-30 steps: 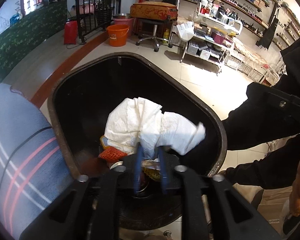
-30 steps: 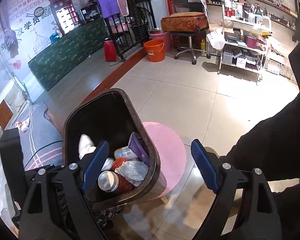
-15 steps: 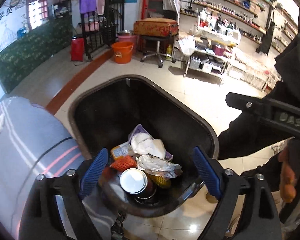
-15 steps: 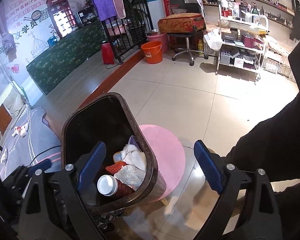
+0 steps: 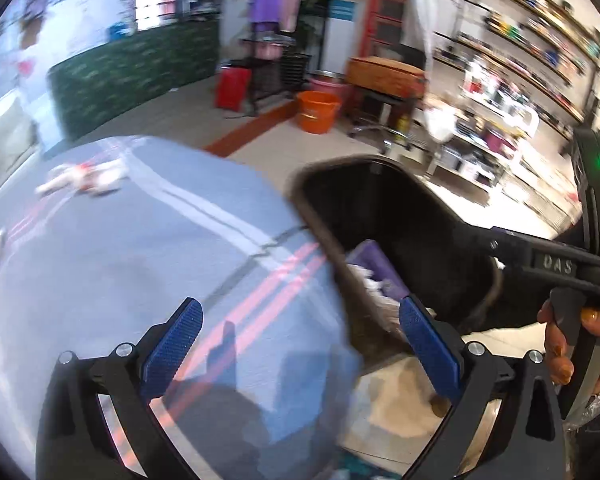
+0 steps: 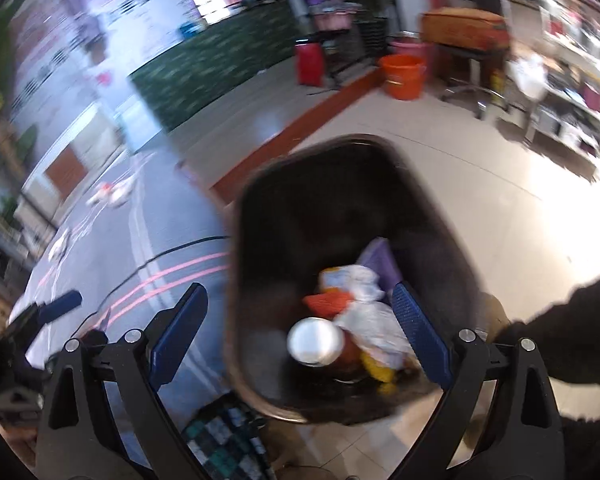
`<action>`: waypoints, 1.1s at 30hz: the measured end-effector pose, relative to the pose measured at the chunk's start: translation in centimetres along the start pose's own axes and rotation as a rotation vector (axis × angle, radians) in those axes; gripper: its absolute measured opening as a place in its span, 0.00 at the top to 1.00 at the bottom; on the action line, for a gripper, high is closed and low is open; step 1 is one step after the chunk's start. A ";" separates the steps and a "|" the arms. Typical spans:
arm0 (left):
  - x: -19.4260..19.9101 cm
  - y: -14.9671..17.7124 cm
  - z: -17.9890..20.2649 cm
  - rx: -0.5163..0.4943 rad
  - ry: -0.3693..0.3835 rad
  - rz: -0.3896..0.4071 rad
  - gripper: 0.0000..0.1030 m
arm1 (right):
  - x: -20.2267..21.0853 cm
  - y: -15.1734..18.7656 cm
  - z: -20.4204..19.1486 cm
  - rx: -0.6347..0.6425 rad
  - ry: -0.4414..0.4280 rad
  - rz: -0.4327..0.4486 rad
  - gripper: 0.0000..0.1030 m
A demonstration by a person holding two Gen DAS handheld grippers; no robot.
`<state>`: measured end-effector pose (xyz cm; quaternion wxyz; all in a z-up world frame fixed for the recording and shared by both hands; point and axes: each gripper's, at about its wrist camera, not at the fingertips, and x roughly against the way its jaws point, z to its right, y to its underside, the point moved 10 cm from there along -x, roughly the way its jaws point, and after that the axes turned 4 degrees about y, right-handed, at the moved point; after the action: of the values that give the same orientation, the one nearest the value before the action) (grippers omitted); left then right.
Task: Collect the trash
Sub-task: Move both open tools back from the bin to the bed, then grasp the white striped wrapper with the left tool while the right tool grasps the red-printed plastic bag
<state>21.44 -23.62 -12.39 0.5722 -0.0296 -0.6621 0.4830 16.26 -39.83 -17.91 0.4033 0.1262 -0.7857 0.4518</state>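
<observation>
A black trash bin [image 6: 256, 216] stands on the tiled floor, holding a metal can [image 6: 314, 340], white crumpled paper [image 6: 374, 322], an orange net [image 6: 326, 302] and a purple wrapper [image 6: 380, 256]. My right gripper [image 6: 300, 332] is open and empty above the bin's near rim. My left gripper [image 5: 298, 346] is open and empty over a grey-blue mat [image 5: 140, 248], left of the bin [image 5: 400, 208]. More white and red trash [image 5: 82, 178] lies at the mat's far side. Both views are blurred.
The right gripper's body [image 5: 556, 264] and the person's hand [image 5: 560, 344] show at the right of the left wrist view. An orange bucket [image 6: 404, 74], a red can [image 6: 310, 62], a stool and shelves stand farther back. A cable [image 6: 172, 254] crosses the mat.
My left gripper opened and dropped the white paper into the bin, then swung left over the mat. My right gripper moved left over the bin.
</observation>
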 end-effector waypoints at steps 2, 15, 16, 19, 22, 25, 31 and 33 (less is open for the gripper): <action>1.3 -0.2 -2.0 0.032 -0.025 0.018 0.05 | -0.4 -0.2 -2.6 0.038 -0.039 -0.006 0.10; 7.5 1.9 -17.9 0.195 -0.278 0.072 0.05 | -3.2 -0.2 -17.1 0.287 -0.224 -0.100 0.10; 7.7 1.9 -19.6 0.188 -0.308 0.071 0.05 | -3.4 -0.3 -18.0 0.304 -0.224 -0.100 0.10; 8.0 2.3 -24.7 0.199 -0.380 0.055 0.05 | -3.6 -0.8 -20.3 0.338 -0.236 -0.096 0.10; 7.1 2.2 -29.3 0.217 -0.419 0.015 0.06 | -3.9 -0.7 -22.4 0.367 -0.256 -0.112 0.10; 6.1 1.9 -33.4 0.235 -0.439 -0.016 0.06 | -4.7 -0.6 -23.9 0.417 -0.254 -0.121 0.10; 4.2 0.6 -37.9 0.241 -0.473 -0.051 0.14 | -7.1 -1.5 -25.8 0.478 -0.234 -0.156 0.10; 3.6 0.4 -38.8 0.246 -0.473 -0.058 0.16 | -7.5 -1.3 -26.1 0.488 -0.232 -0.159 0.10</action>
<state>50.53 2.26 -14.71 0.4145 0.1730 -0.7143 0.5367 35.32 -20.60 -15.76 0.3028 0.3318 -0.6821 0.5771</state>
